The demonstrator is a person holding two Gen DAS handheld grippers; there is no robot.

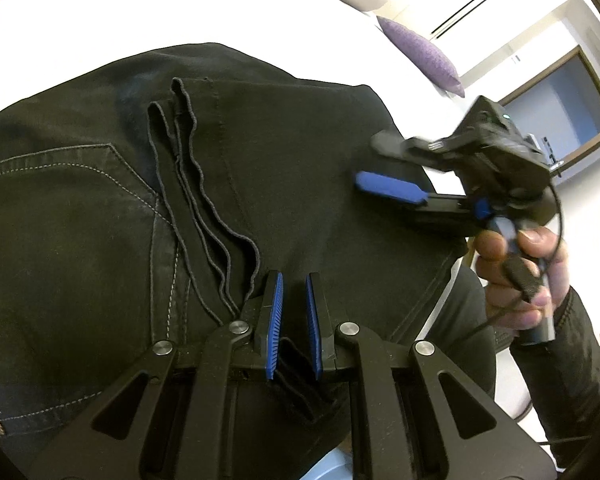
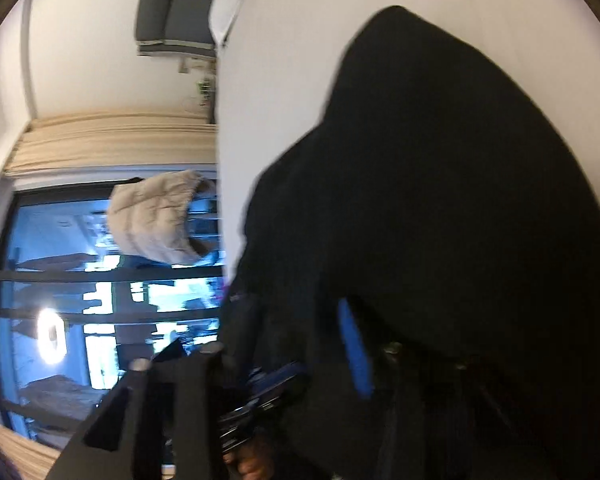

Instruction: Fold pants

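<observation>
Black pants lie folded on a white bed, back pocket stitching at the left, stacked leg hems running down the middle. My left gripper sits low over the hems, its blue pads a little apart, with dark fabric edges lying between them near the base. My right gripper is at the pants' right edge, one blue pad and one black finger spread apart above the cloth. In the blurred right wrist view the pants fill the right side and one blue pad shows.
A purple pillow lies on the bed at the far right. A door and wall stand beyond it. The right wrist view shows a window, curtains, a beige jacket and a grey sofa.
</observation>
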